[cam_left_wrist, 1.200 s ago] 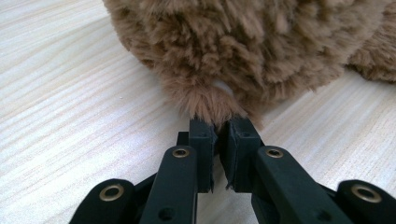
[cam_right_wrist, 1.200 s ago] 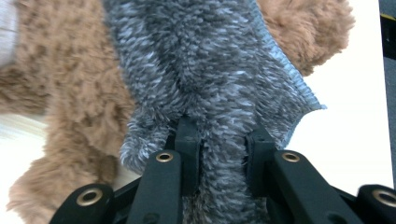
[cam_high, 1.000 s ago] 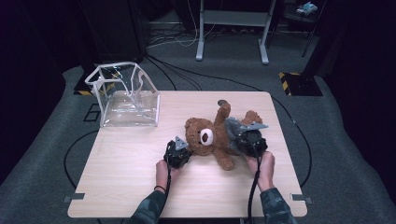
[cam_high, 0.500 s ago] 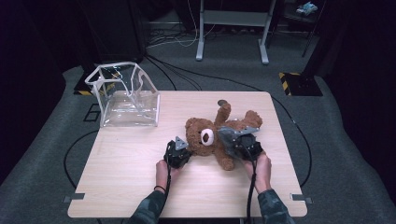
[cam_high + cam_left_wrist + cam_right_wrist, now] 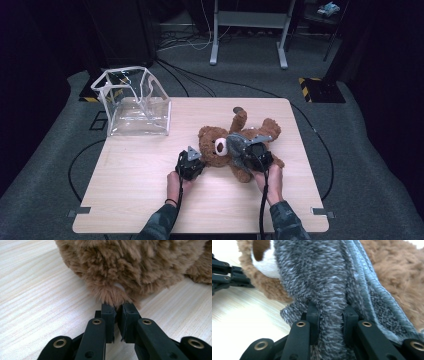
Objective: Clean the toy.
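Our left claw (image 5: 115,312) pinches a tuft of the teddy bear's (image 5: 212,145) fur, jaws pressed nearly together on it; our right claw (image 5: 329,315) grips a fold of the grey cloth (image 5: 324,277) draped over the bear; the bear lies on the wooden table (image 5: 125,200), well apart from the clear bag (image 5: 135,102) at its far left corner.

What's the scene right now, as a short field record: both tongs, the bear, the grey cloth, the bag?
left tongs: shut on a tuft of the teddy bear
right tongs: shut on grey cloth
grey cloth: draped over the bear
teddy bear: lying on table
clear bag: open, at table's far left corner
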